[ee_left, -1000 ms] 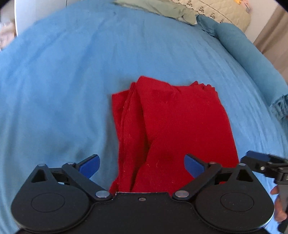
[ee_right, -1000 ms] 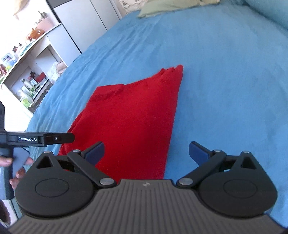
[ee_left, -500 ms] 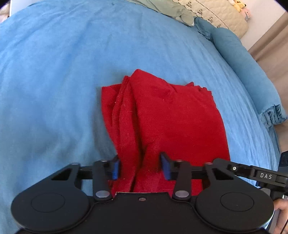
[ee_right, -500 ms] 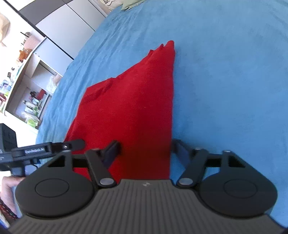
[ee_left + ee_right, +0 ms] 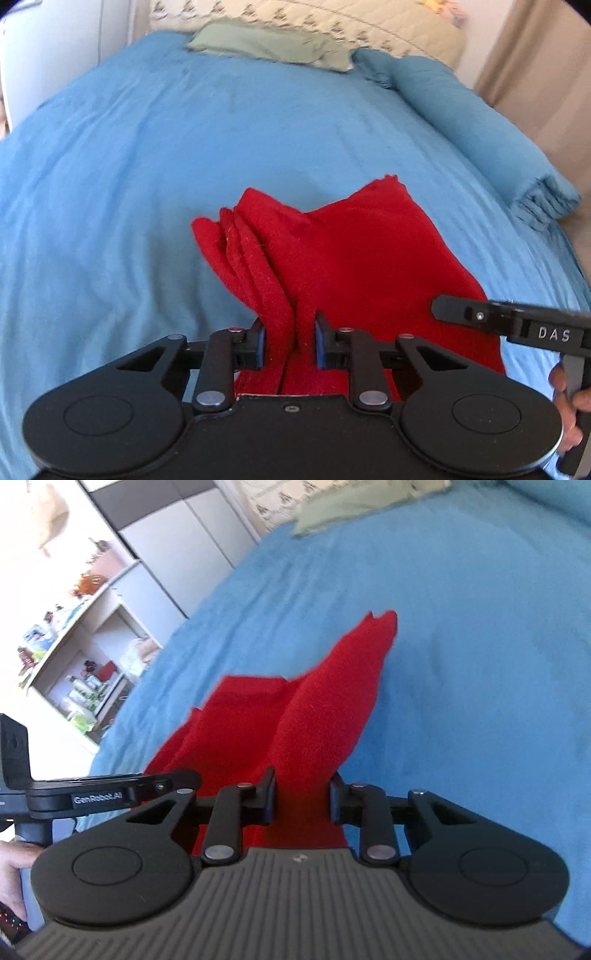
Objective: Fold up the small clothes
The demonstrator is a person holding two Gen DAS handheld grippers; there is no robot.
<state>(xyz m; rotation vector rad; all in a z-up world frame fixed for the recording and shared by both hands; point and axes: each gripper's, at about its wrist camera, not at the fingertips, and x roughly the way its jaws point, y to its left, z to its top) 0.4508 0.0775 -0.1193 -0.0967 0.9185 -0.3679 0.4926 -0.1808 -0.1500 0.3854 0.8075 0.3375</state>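
Gripping the red cloth (image 5: pixel 354 258) at its near edge with both tongs, over the blue bedspread (image 5: pixel 147 166).

Clamped narrow on a bunched, layered fold at the cloth's left near corner: left gripper (image 5: pixel 289 344), blue pads pressing the stacked edges from either side. Pinched likewise on the right near corner: right gripper (image 5: pixel 303 799), fingers closed against a raised ridge of fabric running away toward a pointed far corner. Spread forward from both tools, far end resting on the bedspread, near edge looking lifted. Lying well beyond, at the head of the bed: a pale green pillow (image 5: pixel 269 48). Standing off to the side in the right wrist view: white shelves (image 5: pixel 77 657).
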